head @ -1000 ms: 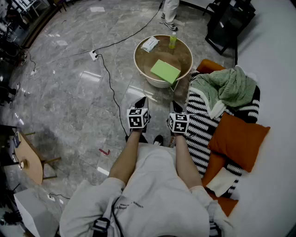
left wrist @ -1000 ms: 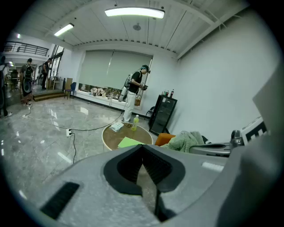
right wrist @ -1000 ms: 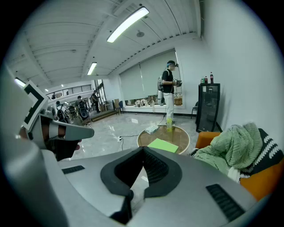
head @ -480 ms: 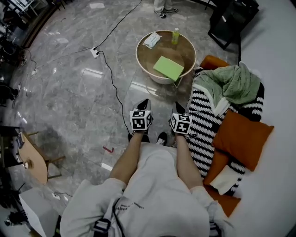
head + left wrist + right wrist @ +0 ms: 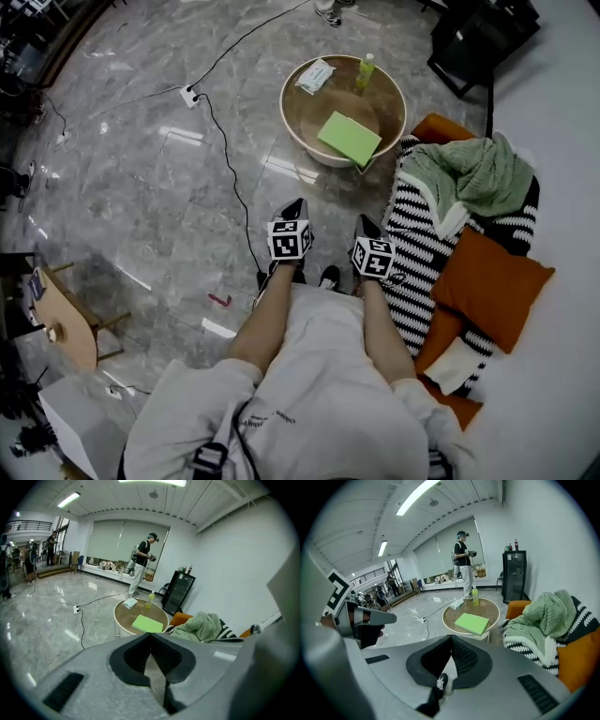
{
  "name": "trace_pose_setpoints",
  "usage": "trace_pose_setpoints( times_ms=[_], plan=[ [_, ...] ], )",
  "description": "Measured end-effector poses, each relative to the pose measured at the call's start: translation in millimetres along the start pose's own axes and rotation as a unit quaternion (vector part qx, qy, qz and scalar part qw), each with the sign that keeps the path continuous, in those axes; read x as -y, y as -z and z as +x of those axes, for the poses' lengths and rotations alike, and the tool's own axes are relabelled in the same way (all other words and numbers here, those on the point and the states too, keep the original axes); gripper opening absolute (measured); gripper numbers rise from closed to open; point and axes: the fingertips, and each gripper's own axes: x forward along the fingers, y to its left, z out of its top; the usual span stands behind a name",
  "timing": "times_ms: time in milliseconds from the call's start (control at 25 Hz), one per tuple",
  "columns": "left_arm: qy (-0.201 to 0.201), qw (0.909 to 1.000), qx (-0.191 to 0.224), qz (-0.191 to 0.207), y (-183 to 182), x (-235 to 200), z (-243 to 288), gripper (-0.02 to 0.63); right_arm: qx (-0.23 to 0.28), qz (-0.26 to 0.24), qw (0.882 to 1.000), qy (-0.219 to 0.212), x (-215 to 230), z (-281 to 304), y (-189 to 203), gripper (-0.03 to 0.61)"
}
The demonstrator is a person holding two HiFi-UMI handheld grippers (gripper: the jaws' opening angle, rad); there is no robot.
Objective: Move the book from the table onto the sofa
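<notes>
Left gripper (image 5: 296, 206): I hold it with the jaws together and nothing between them. It is over the floor (image 5: 159, 187), short of the table (image 5: 319, 108), and points toward it.
Right gripper (image 5: 364, 223): its jaws are also pressed together and empty. It is just beside the left one, close to the edge of the striped blanket (image 5: 417, 239).
Book (image 5: 349, 139): green, lying flat on the table near the edge that faces the sofa (image 5: 441, 128). It is well apart from both grippers.
Table: round and low with a raised rim, just beside the sofa's arm.
Bottle (image 5: 366, 70): upright at the table's far edge.
Packet (image 5: 316, 75): flat near the far-left edge.
Sofa: orange, on my right, with the striped blanket draped over it. A green throw (image 5: 469, 173) is heaped on top and an orange cushion (image 5: 487, 281) lies nearer me.
Cable (image 5: 225, 169): black, running across the grey floor past the table's left side.
Person (image 5: 143, 564): I see one standing beyond the table, in both gripper views.
</notes>
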Motion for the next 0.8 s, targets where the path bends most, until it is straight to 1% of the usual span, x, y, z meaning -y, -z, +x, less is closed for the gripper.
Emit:
trace_pose_setpoints(
  times_ms=[120, 240, 440, 600, 800],
  plan=[
    [0.012, 0.9999, -0.005, 0.001, -18, -14, 15, 0.009, -0.001, 0.028, 1.000, 0.005, 5, 21, -14, 0.006],
    [0.022, 0.9997, 0.001, 0.008, -52, -35, 31, 0.009, 0.010, 0.063, 0.998, 0.008, 5, 44, -39, 0.006],
    [0.042, 0.9990, -0.001, 0.013, -95, -62, 60, 0.009, 0.018, 0.070, 0.997, 0.025, -5, 74, -69, 0.006],
    [0.066, 0.9972, -0.018, 0.030, -113, -70, 87, 0.009, 0.016, 0.089, 0.995, 0.046, -5, 92, -79, 0.006],
    [0.101, 0.9924, -0.044, 0.055, -125, -76, 116, 0.009, 0.033, 0.136, 0.987, 0.077, 2, 106, -92, 0.006]
  ],
)
